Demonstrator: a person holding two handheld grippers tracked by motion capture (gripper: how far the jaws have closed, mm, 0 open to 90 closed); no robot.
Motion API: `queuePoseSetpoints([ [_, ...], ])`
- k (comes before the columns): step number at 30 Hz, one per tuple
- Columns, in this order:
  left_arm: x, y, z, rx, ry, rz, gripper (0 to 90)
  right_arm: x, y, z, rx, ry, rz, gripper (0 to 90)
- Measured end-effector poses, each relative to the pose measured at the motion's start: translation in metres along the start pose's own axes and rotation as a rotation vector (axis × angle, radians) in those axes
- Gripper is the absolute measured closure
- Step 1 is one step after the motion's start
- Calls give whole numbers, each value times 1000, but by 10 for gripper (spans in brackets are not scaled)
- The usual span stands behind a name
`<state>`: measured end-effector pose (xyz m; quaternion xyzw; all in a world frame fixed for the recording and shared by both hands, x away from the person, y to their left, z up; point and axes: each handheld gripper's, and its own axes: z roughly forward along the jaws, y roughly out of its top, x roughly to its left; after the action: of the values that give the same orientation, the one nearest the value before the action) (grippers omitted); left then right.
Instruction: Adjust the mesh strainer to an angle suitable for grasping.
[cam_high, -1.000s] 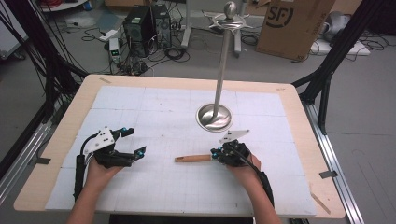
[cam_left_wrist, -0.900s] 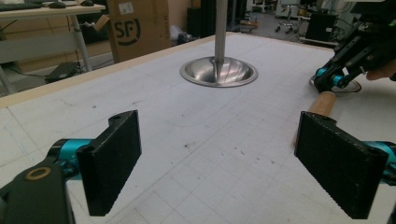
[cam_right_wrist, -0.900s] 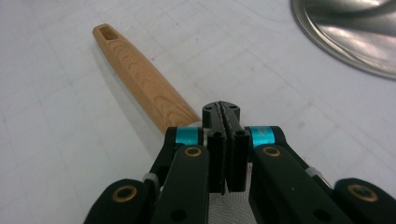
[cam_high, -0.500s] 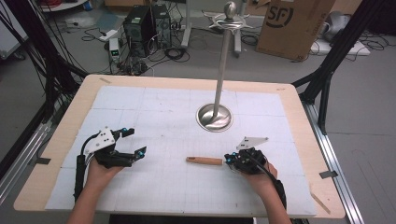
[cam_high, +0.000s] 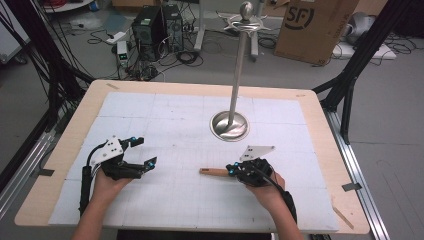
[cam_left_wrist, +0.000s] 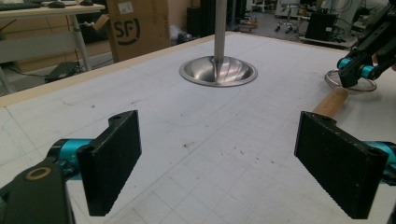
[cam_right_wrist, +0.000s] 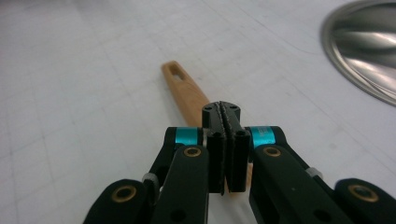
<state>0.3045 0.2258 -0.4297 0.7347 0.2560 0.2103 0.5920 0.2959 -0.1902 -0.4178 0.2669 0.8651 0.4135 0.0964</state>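
a: since a second ago the right gripper (cam_high: 234, 171) has drawn back toward the person with the wooden-handled utensil (cam_high: 214, 172), away from the steel stand (cam_high: 229, 125).

b: and its jaws?

a: pressed nearly together on the handle, which lies on the white mat (cam_high: 170, 125). the left gripper (cam_high: 145, 153) sits wide apart, holding nothing.

A robotics lab's test bench, seen from above.
Computer towers (cam_high: 157, 22), tangled floor cables (cam_high: 187, 55), a cardboard shipping box (cam_high: 312, 27) and black frame struts (cam_high: 357, 60) surround the gridded worktable (cam_high: 165, 112).
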Motion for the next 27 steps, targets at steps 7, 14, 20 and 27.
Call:
queuePoseSetpoints([
  [7, 1, 0, -1, 9, 0, 0, 153, 14, 11, 22, 29, 48, -43, 886],
  [14, 0, 1, -2, 0, 3, -2, 153, 23, 13, 40, 75, 64, -61, 883],
  [20, 1, 0, -1, 7, 2, -2, 153, 22, 15, 53, 101, 47, -70, 880],
  [27, 1, 0, 0, 6, 1, -8, 153, 14, 18, 57, 97, 2, -42, 885],
])
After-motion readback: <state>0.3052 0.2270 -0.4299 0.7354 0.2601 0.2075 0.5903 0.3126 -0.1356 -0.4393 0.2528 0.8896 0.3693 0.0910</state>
